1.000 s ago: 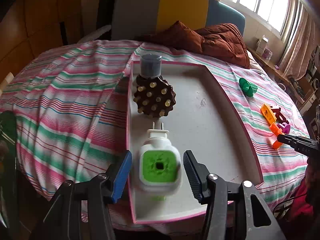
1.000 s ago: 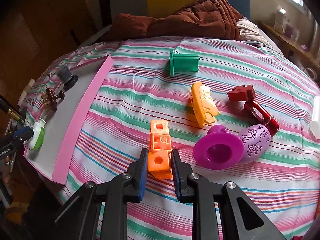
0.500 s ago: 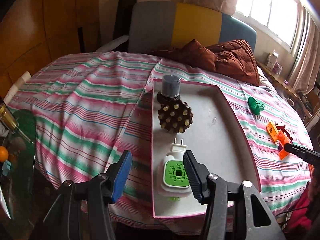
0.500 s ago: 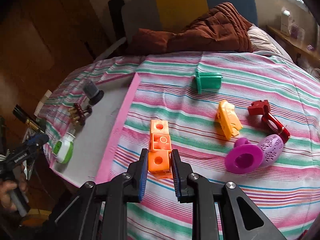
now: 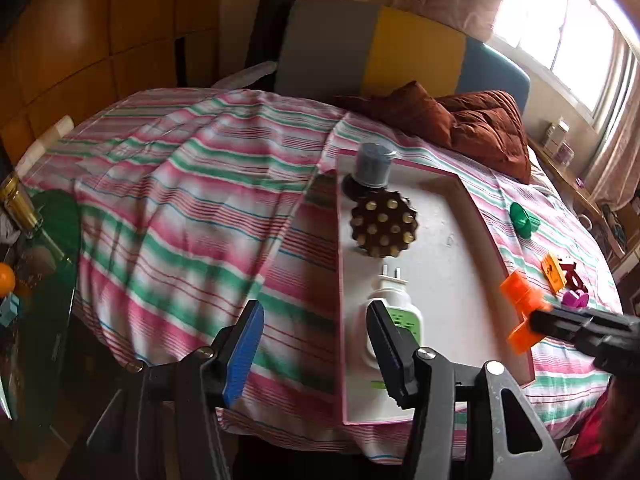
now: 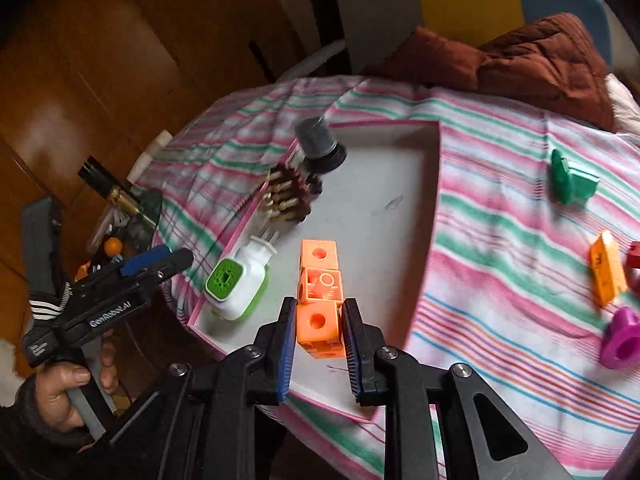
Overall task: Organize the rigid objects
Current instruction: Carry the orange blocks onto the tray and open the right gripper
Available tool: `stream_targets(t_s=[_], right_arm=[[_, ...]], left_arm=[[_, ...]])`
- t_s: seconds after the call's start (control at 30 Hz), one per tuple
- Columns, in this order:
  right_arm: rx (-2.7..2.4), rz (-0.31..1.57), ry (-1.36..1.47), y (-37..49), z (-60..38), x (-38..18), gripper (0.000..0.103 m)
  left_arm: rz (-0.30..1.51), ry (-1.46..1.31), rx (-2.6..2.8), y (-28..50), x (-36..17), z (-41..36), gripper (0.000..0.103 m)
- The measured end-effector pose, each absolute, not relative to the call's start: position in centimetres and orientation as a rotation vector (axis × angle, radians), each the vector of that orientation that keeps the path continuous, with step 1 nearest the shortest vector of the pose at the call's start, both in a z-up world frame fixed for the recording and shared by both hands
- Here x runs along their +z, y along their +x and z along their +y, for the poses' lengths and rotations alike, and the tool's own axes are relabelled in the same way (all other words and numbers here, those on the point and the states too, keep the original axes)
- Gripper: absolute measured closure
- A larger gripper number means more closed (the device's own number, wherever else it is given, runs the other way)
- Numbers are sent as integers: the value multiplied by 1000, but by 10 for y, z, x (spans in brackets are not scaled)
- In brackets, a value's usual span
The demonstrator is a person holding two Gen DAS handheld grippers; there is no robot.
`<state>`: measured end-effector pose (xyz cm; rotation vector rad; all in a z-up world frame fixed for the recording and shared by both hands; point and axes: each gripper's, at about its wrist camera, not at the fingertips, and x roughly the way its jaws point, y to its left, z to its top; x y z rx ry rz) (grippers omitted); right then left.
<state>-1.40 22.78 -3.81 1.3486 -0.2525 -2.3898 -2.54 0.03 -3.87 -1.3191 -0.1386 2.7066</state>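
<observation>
Left wrist view: the left claw (image 5: 316,344) stands wide and empty beside the white pink-rimmed tray (image 5: 460,280).

Right wrist view: the right claw (image 6: 319,334) grips the orange plastic block stack (image 6: 320,300) above the tray; next, lower and release.

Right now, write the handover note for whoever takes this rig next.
Right gripper: shut on the orange block stack, held above the white tray.
Left gripper: open, empty, by the tray's near left edge.
Done, in the tray: grey cap, brown studded ball, green-and-white plug.
Left, on the striped cloth: green piece, orange piece, purple piece, red piece.
</observation>
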Motion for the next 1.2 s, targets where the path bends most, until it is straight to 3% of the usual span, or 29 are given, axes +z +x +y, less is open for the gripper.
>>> stream_targets(t_s=[0.3,0.53,0.8,1.2], right_arm=[[-2269,-184,1471,-28,172,-73,77],[-2223,-234,1461,-26,166,-80,72],[-2271,-256,1426,-19,176,-70,52],[-2460,-195,1295,-10,214,-32,39]], left_arm=[[-191,-1338,2714,-29,-44,-17,49],[-191,-1336,2710,-29,-45,-18,49],[-160,-1319,2716,-28,-39,-15,49],[-67,-1262,2732,-24,-25,-1,49]])
